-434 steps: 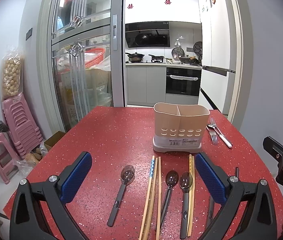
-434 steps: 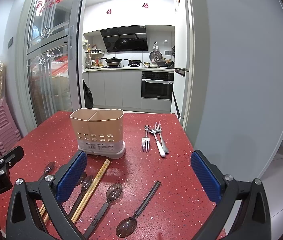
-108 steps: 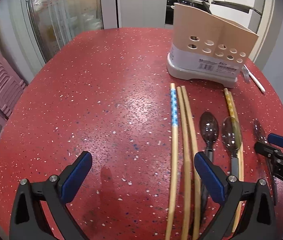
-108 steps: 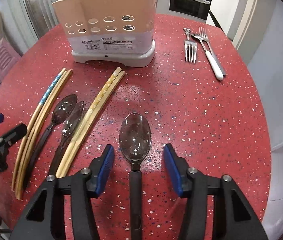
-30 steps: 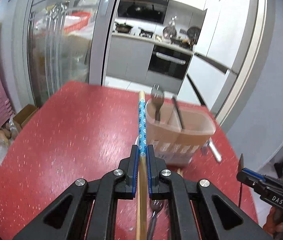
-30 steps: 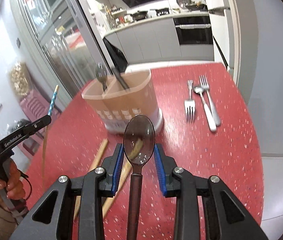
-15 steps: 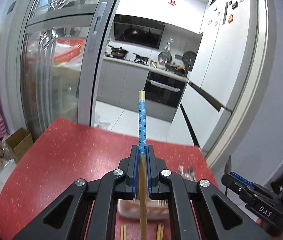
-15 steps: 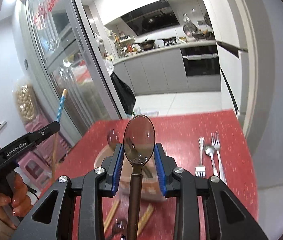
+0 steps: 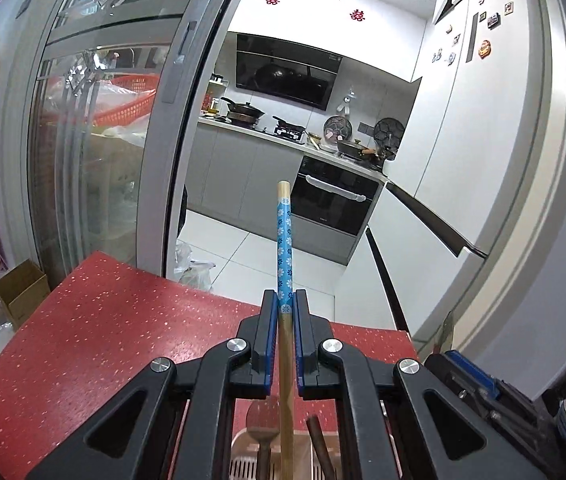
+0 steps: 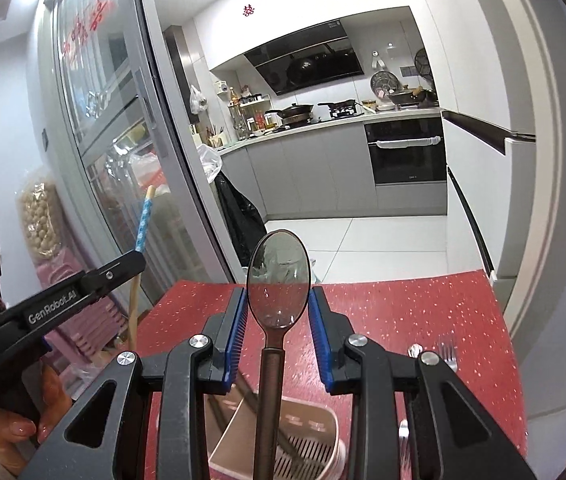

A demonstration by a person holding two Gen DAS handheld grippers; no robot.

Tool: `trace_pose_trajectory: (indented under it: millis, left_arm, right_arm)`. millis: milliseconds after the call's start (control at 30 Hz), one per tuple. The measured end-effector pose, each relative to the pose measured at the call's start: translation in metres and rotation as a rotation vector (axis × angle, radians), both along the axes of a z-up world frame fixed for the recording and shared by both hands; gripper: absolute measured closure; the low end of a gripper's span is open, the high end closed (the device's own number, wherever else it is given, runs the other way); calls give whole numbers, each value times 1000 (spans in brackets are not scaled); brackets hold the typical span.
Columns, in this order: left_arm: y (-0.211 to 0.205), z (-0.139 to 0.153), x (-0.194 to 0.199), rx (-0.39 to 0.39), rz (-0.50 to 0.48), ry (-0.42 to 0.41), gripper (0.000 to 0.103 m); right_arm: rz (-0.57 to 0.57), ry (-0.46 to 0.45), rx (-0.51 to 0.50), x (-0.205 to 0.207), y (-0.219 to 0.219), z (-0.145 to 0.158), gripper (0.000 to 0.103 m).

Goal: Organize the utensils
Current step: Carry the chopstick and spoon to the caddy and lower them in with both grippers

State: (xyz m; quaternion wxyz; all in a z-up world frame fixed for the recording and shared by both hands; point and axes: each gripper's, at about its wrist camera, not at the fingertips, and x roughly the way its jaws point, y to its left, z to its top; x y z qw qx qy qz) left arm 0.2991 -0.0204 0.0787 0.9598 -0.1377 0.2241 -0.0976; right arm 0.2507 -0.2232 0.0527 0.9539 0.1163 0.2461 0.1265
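Left gripper [image 9: 284, 312] clamped the chopstick [image 9: 284, 240] upright; right gripper [image 10: 278, 312] pinched the spoon [image 10: 277, 280] bowl-up. Caddy [image 10: 303, 440] sat at frame bottom beneath both, right seemingly nearer.

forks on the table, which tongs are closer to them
Right. The forks lie just right of and below the right tongs; the left tongs are farther left.

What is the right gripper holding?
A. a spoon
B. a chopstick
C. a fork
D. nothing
A: the right gripper has its jaws closed on a dark see-through spoon, bowl up, above the utensil holder; the chopstick is in the left gripper.
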Motion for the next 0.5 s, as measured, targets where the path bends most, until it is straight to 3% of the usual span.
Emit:
trace_pose_trajectory:
  millis: [267,500]
  left_arm:
    - [-7,-16,24,19,8,-25,73]
    - [-3,-38,16,26,14,-18,73]
  right_arm:
    - [24,-4,-44,25,9,-24,69]
    - [51,-8,-89,24,17,-43,69]
